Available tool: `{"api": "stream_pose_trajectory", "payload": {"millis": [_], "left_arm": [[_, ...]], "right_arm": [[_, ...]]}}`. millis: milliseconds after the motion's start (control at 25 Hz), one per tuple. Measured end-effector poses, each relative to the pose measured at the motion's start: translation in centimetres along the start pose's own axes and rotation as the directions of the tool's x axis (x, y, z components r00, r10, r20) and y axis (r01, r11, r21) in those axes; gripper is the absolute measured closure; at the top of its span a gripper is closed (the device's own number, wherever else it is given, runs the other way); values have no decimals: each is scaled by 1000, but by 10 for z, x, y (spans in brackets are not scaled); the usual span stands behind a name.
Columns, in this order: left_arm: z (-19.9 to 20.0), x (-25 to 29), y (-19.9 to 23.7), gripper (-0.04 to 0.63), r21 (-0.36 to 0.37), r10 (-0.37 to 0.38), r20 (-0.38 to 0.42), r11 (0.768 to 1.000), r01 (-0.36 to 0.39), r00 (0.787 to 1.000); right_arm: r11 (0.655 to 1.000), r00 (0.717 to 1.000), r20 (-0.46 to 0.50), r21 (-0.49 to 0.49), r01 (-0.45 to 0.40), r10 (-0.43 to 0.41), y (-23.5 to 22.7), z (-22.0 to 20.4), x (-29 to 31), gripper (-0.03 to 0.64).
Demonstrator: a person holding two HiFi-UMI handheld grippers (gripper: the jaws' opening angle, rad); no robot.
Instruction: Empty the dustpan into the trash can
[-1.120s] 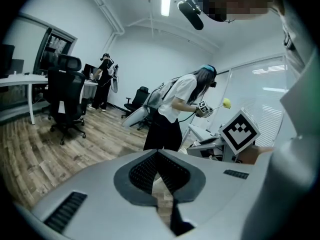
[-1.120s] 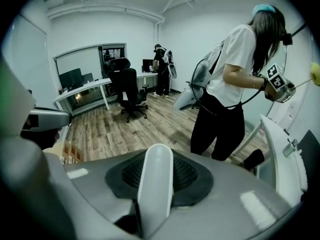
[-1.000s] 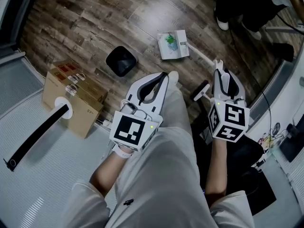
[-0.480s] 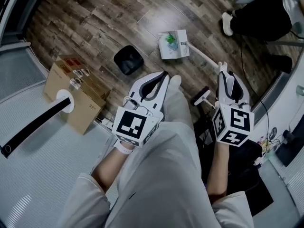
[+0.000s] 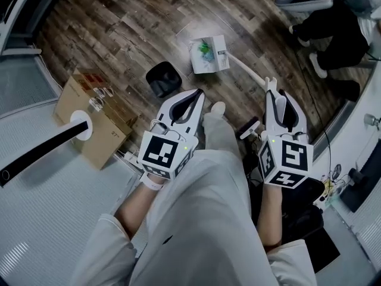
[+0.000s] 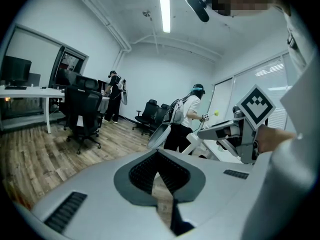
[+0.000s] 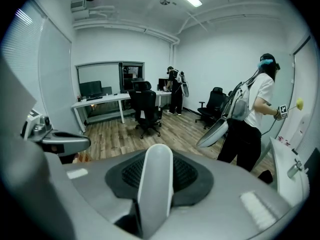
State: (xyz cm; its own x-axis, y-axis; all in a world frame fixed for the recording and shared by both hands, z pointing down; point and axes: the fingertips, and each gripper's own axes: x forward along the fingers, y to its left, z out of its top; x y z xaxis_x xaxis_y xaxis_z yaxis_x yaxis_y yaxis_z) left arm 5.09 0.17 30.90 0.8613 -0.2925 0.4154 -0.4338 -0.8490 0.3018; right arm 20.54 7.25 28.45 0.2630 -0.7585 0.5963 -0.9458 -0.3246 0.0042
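Observation:
The white dustpan (image 5: 208, 54) holds green and pale scraps, and its long white handle (image 5: 245, 69) runs back to my right gripper (image 5: 274, 92). That gripper is shut on the handle's end; in the right gripper view the handle (image 7: 155, 183) stands between the jaws. The black trash can (image 5: 164, 78) sits on the wood floor just left of the dustpan. My left gripper (image 5: 196, 95) is shut and empty, its tips near the trash can's right side. In the left gripper view the pads (image 6: 145, 171) meet with nothing between them.
A cardboard box (image 5: 89, 115) stands at the left beside a white roll with a black strip (image 5: 44, 151). A small brush head (image 5: 250, 127) lies by my leg. A person (image 5: 327, 22) stands at the top right. Office chairs (image 7: 145, 104) and desks (image 7: 102, 104) stand farther off.
My right gripper has risen with the handle, and the dustpan has shifted left, closer to the trash can. The left gripper has moved up a little, still shut.

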Motion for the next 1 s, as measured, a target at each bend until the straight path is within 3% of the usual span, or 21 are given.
{"api": "stream_pose_trajectory", "payload": {"millis": [480,1000], "left_arm": [[-5,-52,36,589,-25,109,22,994,-109,994],[-15,-113,84,589,-88,240,51,968,-235,970]], "right_arm": [[994,992,68,-44,-103,106,58,29,-9,497],[956,964,92,-181,-231,250,133,38,-8,497]]}}
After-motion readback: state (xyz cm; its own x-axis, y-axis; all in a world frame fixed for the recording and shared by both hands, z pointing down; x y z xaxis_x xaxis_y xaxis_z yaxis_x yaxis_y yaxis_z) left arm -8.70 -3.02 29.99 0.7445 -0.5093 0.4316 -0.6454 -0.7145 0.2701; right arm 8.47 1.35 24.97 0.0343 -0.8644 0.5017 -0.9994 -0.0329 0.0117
